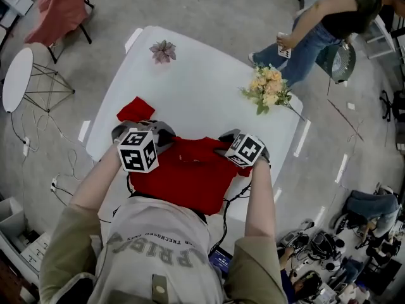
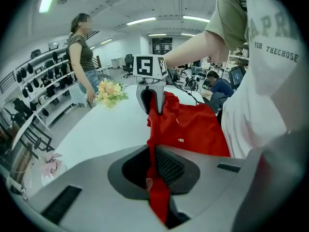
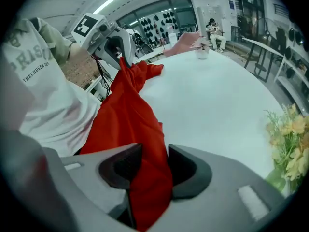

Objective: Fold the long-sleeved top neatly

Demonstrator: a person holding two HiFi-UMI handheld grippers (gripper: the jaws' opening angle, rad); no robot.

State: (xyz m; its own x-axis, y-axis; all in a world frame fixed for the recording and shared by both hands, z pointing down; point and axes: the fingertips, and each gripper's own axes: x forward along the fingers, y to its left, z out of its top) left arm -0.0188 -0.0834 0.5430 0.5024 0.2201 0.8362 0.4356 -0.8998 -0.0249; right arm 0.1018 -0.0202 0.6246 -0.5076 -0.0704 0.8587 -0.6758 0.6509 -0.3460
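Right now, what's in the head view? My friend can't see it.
A person holds a red top at a white table, left gripper and right gripper each shut on it. A yellow bouquet and a pink flower lie farther off; another person stands beyond.

Head view steeply down on table (image 1: 209,87) — gripper views low, close, face to face across it.

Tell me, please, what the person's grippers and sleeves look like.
The left gripper and the right gripper are grey rounded shells with dark pads. Each carries a white cube printed with black square markers. A black cable trails back. The sleeves are khaki.
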